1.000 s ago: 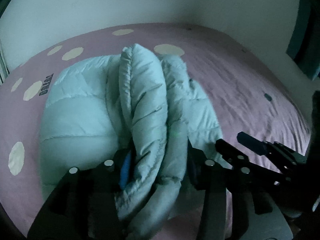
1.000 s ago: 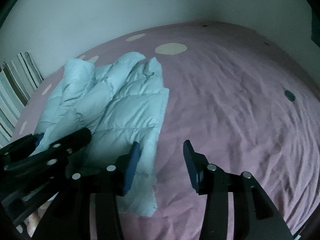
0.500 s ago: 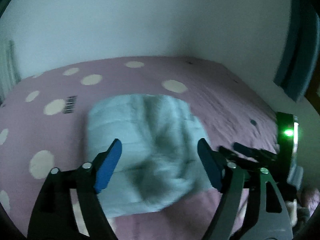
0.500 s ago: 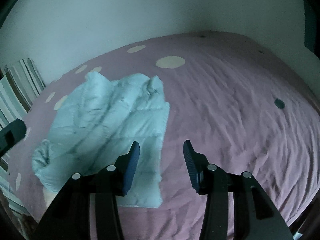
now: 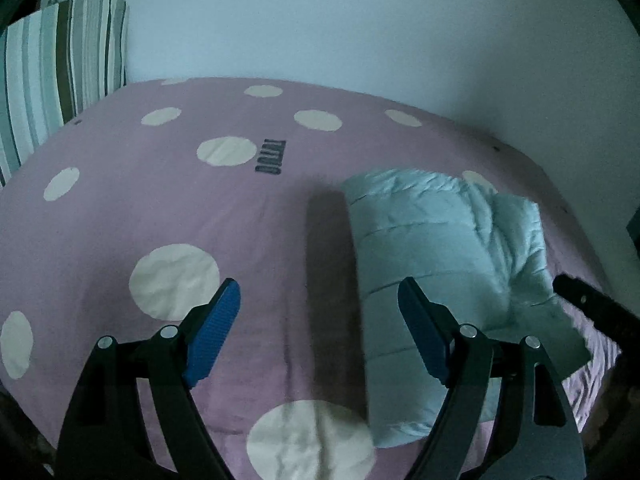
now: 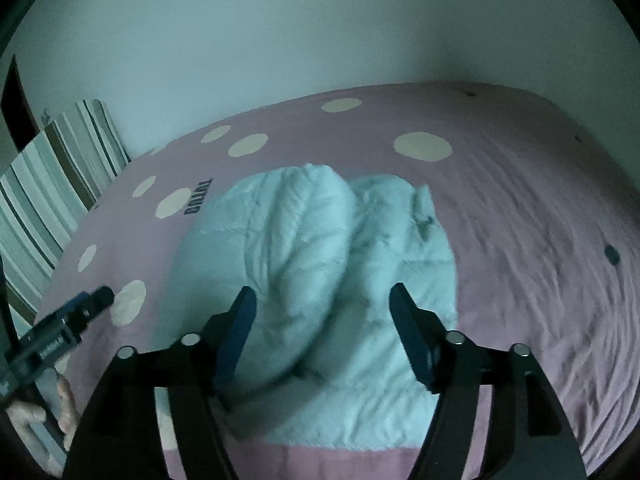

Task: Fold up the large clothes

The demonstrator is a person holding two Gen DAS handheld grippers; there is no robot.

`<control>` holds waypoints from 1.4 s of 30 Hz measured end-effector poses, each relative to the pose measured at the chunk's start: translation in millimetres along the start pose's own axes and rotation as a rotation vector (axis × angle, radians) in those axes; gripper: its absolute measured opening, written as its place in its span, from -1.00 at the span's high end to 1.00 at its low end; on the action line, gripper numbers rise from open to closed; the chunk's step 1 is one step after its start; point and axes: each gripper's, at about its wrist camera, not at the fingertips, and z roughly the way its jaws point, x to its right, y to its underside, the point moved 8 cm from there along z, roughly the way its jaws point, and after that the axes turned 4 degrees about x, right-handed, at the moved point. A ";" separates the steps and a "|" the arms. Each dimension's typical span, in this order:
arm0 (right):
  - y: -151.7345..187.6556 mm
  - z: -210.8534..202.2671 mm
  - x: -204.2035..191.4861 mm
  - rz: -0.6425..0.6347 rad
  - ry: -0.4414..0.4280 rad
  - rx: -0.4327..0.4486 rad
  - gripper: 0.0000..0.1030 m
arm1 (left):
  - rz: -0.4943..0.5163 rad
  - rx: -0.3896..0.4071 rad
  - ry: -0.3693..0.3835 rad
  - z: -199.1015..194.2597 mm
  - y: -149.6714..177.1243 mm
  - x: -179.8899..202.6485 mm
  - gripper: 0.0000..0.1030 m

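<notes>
1. Two hand-held grippers hang over a bed (image 5: 120,208) with a lilac cover dotted with cream spots; at the far left of both views a striped pillow (image 5: 60,68) leans upright against the pale wall (image 5: 360,20)
2. Left hand-held gripper (image 5: 318,312): its blue-padded jaws stand wide apart with nothing between them; only the bed cover and a dark strip of shadow lie below the gap
3. A small dark printed word (image 5: 270,156) sits on the cover beside one cream spot (image 5: 226,151), left of the garment
4. The pale blue quilted puffer jacket (image 5: 432,248) lies bundled on the bed, to the right of the left hand-held gripper's gap; that gripper's right finger overlaps the jacket's left edge in the picture, and I cannot tell whether it touches
5. In the right wrist view the jacket (image 6: 312,264) fills the middle of the bed, with a rounded puffy roll on its left half and flatter quilted panels to the right and near the front edge; the picture is somewhat blurred
6. Right hand-held gripper (image 6: 322,308): its jaws are opening, poised above the jacket, and the pads do not press on the fabric
7. At the lower left of that view the other gripper's tip juts in, with part of a person's hand (image 6: 60,408) below it
8. Right of the jacket the cover lies wrinkled, with one small dark mark (image 6: 611,255) near the bed's right edge
</notes>
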 end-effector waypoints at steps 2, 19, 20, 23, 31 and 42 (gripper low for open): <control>-0.8 11.1 -6.7 -0.011 0.019 -0.017 -0.39 | -0.006 -0.010 0.009 5.5 2.3 -3.3 -0.57; 2.1 21.8 -10.0 0.029 -0.034 -0.082 0.86 | 0.012 -0.031 0.129 24.7 5.4 21.0 -0.57; -2.2 13.9 -5.5 0.031 -0.033 -0.062 0.86 | 0.009 -0.027 0.146 23.5 3.8 26.1 -0.57; -4.4 4.0 15.5 0.044 -0.006 -0.040 0.86 | 0.038 -0.028 0.210 24.0 3.6 55.2 -0.57; 34.7 48.3 66.6 0.131 0.004 -0.151 0.83 | 0.151 -0.150 0.179 66.1 33.2 97.3 -0.60; 54.7 79.1 77.8 0.140 -0.013 -0.178 0.79 | 0.170 -0.227 0.155 101.7 58.7 98.9 -0.61</control>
